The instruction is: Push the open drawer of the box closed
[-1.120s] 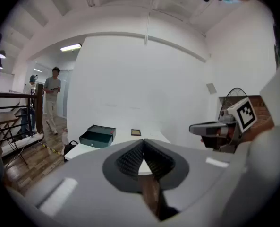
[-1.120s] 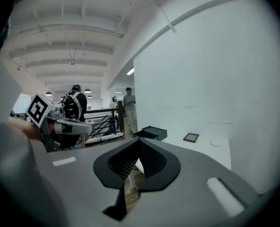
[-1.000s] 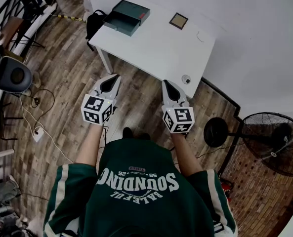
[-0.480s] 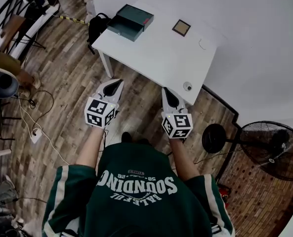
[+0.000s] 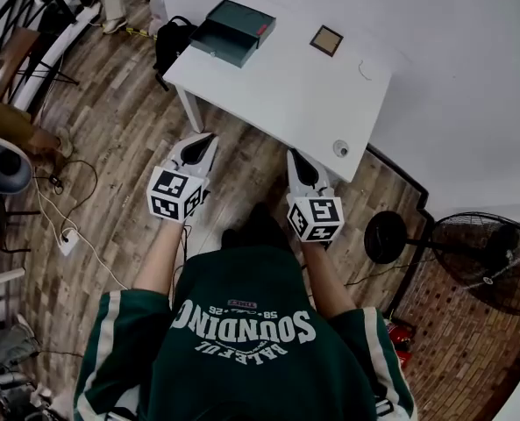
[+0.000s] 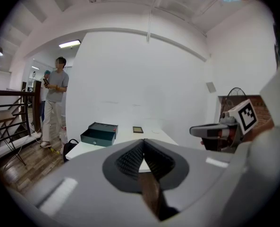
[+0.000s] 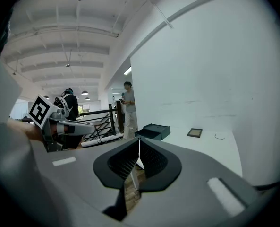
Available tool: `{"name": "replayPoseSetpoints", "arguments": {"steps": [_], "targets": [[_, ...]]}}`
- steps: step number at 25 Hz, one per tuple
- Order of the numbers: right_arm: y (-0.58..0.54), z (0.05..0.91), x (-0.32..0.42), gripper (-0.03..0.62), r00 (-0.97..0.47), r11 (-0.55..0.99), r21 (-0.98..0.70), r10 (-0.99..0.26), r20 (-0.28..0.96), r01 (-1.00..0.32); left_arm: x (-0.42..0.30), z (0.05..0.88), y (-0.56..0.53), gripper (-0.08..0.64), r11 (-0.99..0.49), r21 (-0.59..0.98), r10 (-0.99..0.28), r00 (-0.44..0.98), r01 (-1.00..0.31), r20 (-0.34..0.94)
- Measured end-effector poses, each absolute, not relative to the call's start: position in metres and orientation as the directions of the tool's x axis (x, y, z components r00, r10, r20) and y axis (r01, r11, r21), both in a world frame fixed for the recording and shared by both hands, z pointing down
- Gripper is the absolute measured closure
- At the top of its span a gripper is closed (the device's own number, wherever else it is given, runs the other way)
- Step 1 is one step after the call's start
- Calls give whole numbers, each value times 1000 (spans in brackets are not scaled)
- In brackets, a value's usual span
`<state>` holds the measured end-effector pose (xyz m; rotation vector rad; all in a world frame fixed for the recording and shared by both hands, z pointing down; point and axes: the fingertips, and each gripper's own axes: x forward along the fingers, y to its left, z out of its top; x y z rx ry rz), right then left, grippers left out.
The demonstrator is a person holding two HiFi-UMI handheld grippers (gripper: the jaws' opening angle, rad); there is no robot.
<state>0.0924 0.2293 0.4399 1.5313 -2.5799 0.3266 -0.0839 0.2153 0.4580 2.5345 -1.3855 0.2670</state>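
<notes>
Head view: the left gripper [image 5: 203,140] and right gripper [image 5: 294,153] are held side by side over the wooden floor [image 5: 119,147], just short of the white table [image 5: 286,95]. The dark green box [image 5: 242,20] sits at the table's far left corner, well apart from both grippers. Its drawer [image 5: 216,44] stands pulled out towards the table's left edge. A small framed square [image 5: 326,39] lies to the right of the box.

Left gripper view: jaws together, nothing between them (the box and open drawer show beyond the tips). A standing person [image 6: 55,103] is at left.

Right gripper view: jaws together and empty; the box lies ahead on the table.
</notes>
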Motion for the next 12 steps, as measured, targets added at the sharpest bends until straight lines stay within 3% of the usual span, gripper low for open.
{"name": "replayPoseSetpoints", "arguments": {"steps": [12], "targets": [[143, 453, 85, 591, -494, 474, -141, -840, 225, -869, -97, 470, 133, 508, -497, 125, -809, 510, -859, 292]]}}
